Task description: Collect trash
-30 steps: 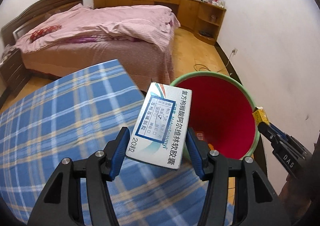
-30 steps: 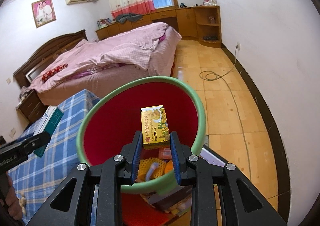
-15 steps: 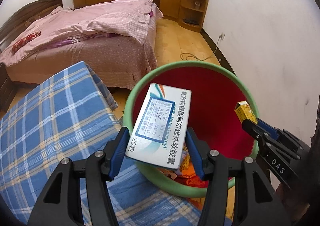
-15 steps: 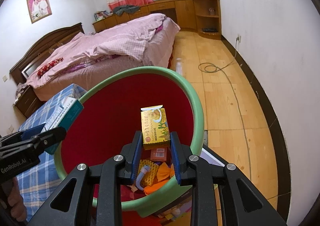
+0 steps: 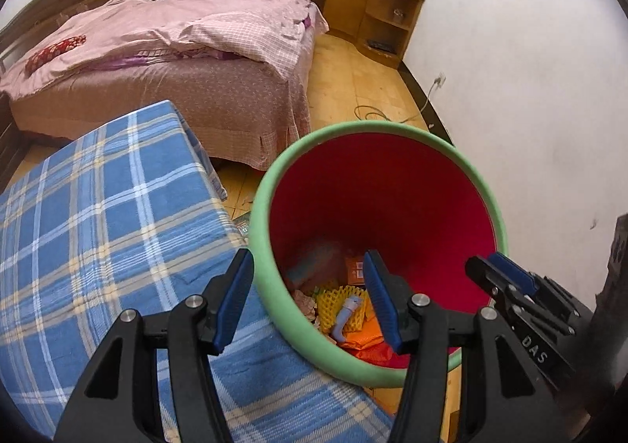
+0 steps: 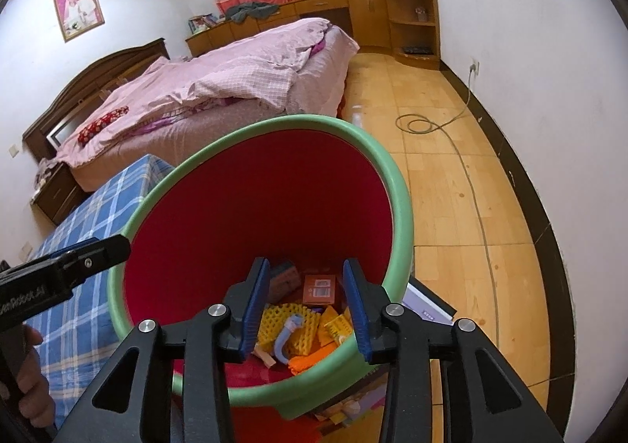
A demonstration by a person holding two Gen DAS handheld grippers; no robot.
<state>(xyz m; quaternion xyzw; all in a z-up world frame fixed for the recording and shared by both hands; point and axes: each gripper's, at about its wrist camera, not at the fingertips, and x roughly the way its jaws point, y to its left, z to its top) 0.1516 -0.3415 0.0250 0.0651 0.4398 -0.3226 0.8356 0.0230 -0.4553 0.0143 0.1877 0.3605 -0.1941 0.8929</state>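
A green-rimmed bin [image 5: 260, 231] [image 6: 401, 199] with a red inside stands beside the blue plaid surface [image 5: 98, 231]. At its bottom lie a yellow foam net [image 6: 286, 321], an orange carton [image 6: 320, 288], a small yellow box [image 6: 338, 325] and a blurred teal box [image 5: 312, 262]. My left gripper [image 5: 306, 274] hangs open over the bin's near rim with nothing between its fingers. My right gripper [image 6: 307, 274] is above the bin's mouth, its jaws opening and empty. The right gripper's tip [image 5: 498, 272] shows at the right of the left wrist view.
A pink-covered bed [image 5: 176, 50] stands behind the plaid surface. A white wall [image 5: 530, 89] runs close on the right. A cable [image 6: 451, 129] trails over the wooden floor. Booklets [image 6: 429, 305] lie under the bin's right side. A hand [image 6: 35, 384] holds the left gripper.
The white medicine box has left my left gripper and the yellow box has left my right gripper; both are down in the bin. Both grippers moved closer over the bin.
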